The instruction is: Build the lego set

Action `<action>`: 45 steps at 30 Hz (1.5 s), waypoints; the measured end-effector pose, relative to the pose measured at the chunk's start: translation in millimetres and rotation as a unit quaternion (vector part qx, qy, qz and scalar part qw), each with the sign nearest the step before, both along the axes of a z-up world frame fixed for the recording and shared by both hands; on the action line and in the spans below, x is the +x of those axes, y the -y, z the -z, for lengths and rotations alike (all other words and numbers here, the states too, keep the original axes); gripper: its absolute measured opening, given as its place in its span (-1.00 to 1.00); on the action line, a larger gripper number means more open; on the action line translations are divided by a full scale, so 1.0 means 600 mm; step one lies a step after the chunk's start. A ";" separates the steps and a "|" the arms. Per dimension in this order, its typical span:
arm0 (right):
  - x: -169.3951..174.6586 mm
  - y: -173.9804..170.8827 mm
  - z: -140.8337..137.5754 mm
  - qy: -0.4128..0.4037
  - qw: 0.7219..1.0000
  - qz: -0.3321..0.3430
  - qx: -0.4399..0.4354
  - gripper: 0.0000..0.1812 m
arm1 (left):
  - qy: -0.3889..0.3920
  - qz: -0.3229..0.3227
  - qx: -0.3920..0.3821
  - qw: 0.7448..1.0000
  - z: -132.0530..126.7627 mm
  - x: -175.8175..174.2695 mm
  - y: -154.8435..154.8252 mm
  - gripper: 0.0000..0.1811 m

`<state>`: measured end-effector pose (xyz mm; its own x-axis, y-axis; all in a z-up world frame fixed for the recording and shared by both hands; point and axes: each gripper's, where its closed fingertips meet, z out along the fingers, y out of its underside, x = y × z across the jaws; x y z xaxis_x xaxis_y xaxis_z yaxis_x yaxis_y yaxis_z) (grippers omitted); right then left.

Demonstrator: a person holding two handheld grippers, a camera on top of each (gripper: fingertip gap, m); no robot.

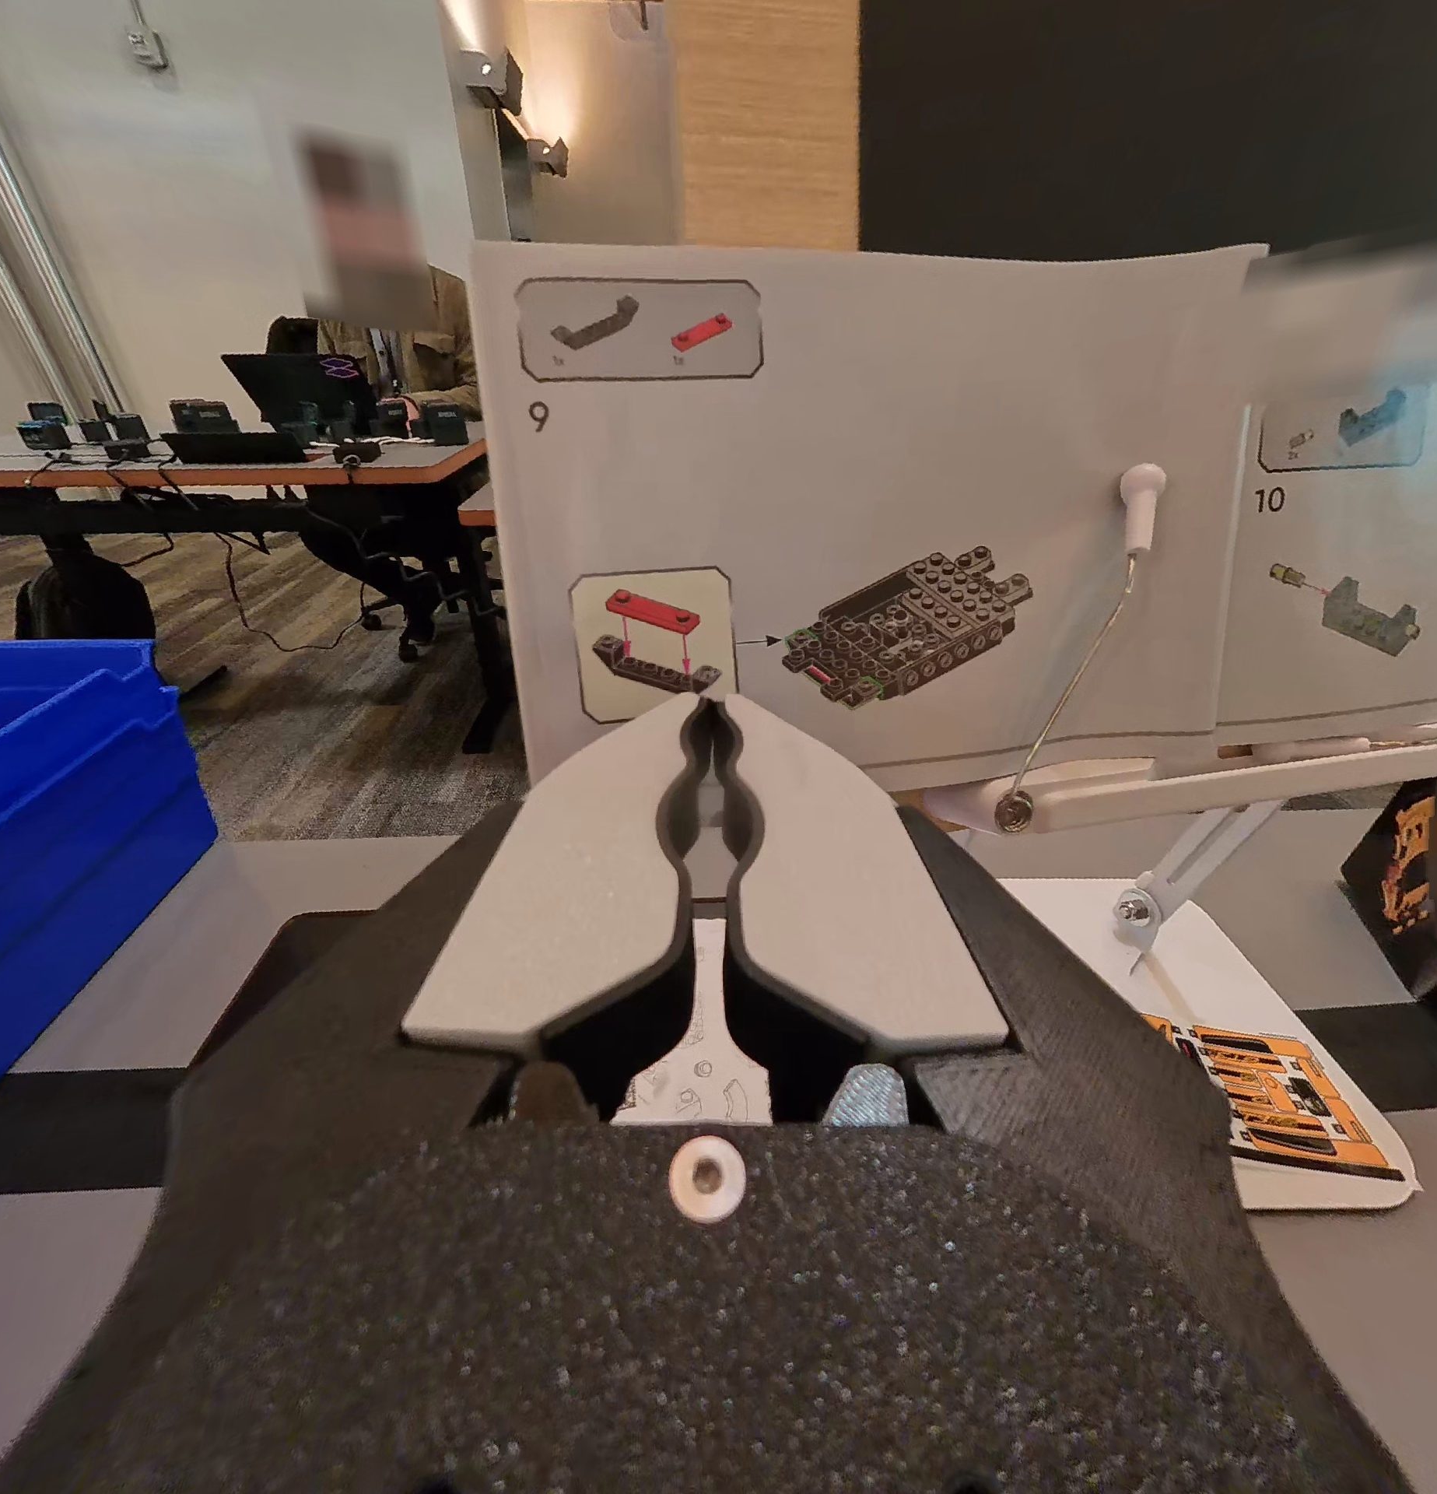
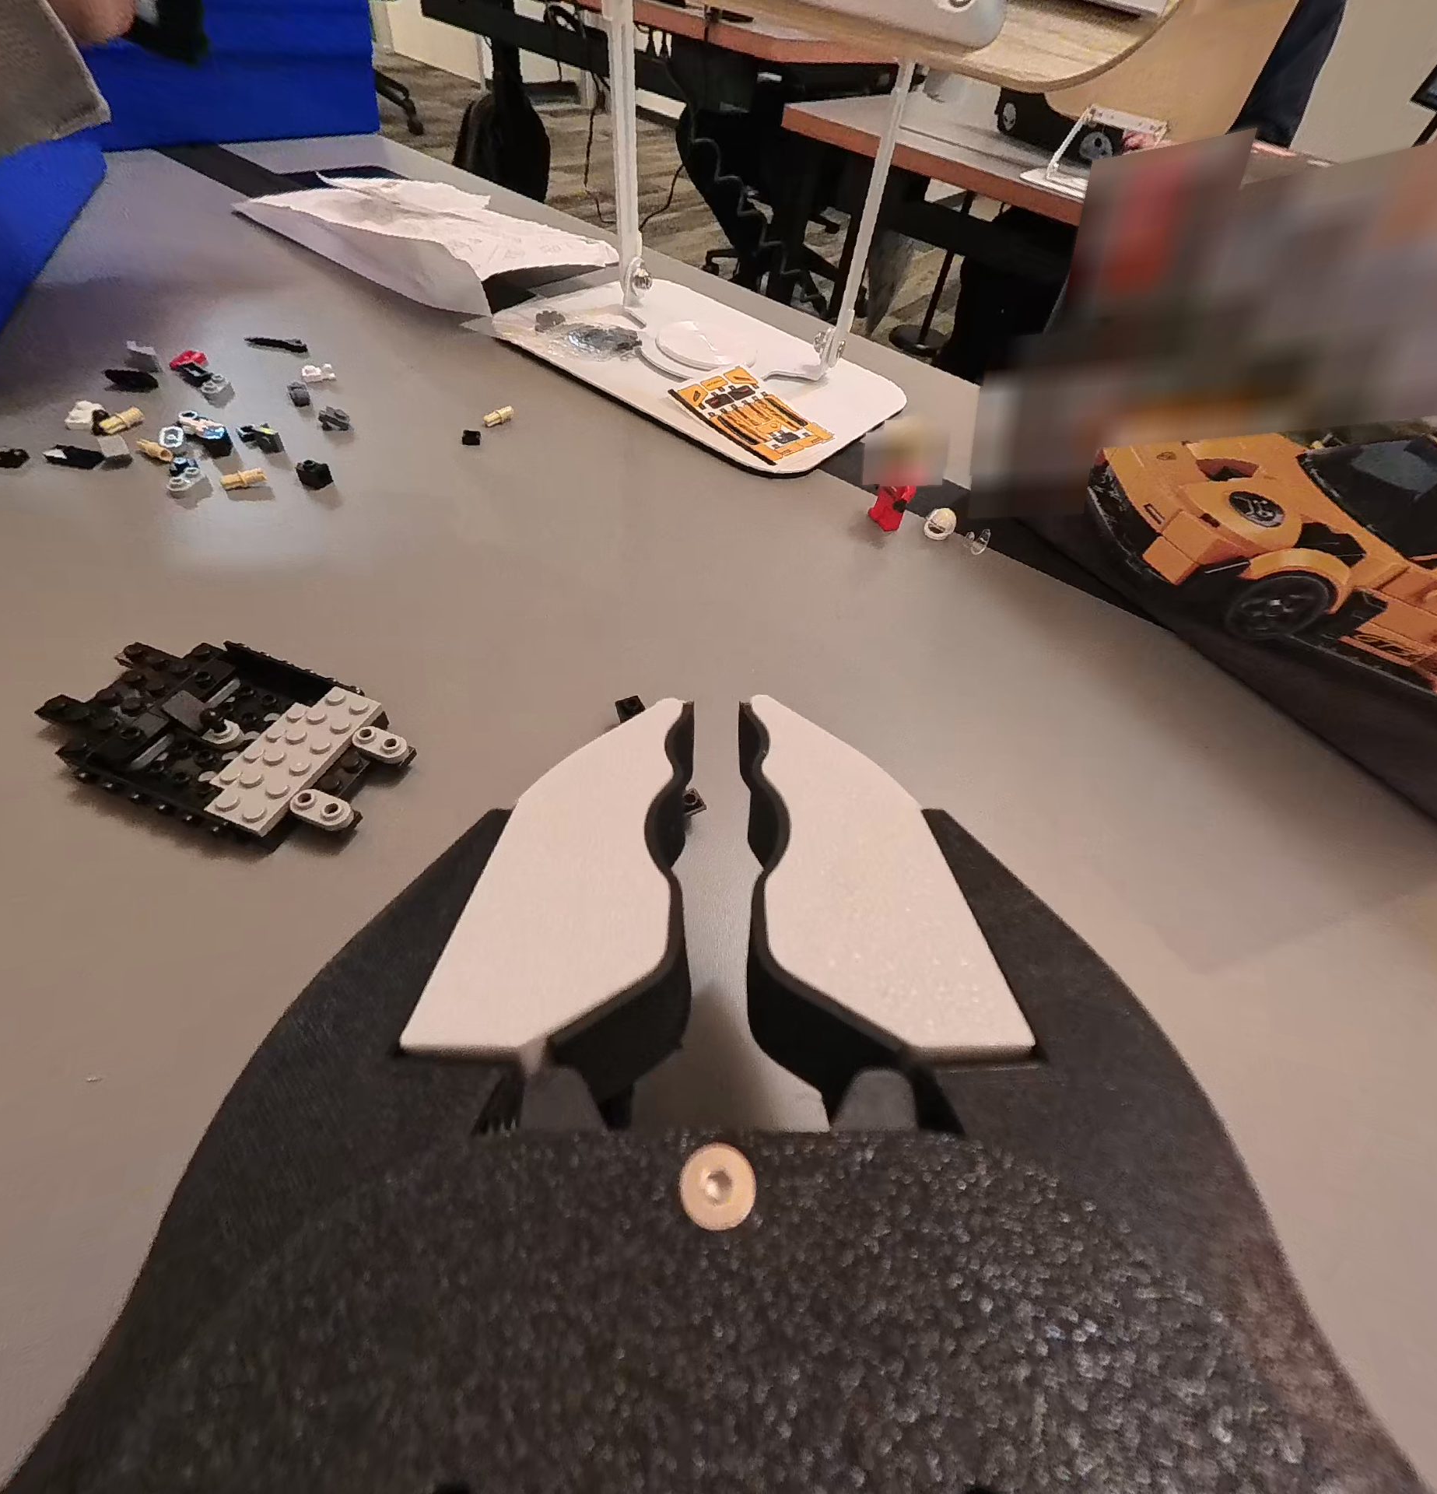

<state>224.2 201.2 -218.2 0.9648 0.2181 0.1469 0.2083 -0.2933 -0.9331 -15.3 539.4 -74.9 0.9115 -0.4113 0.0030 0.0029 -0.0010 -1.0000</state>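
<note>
Loose bricks (image 2: 189,420) — beside chassis (image 2: 222,744), apart.

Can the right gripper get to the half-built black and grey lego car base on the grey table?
Probably yes. The right gripper is open and empty, and the half-built black and grey lego car base lies to its left with only bare grey table between them.
</note>
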 end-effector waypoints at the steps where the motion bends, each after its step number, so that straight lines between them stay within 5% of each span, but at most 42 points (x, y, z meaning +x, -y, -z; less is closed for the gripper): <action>1: -0.001 0.000 0.000 0.000 1.000 -0.001 -0.001 -0.89 | 0.000 0.004 -0.001 1.000 0.001 0.004 0.002 -1.00; 16: -0.007 0.001 0.003 0.013 1.000 -0.014 -0.003 -0.89 | -0.032 0.034 -0.008 0.999 0.041 0.060 0.010 -1.00; 26: 0.000 0.002 0.003 0.013 1.000 -0.005 -0.004 -0.89 | -0.012 0.039 0.014 0.999 0.004 0.068 0.012 -1.00; 45: 0.000 0.001 0.004 0.014 1.000 -0.004 -0.005 -0.89 | -0.008 0.034 0.000 0.999 0.017 0.065 0.004 -1.00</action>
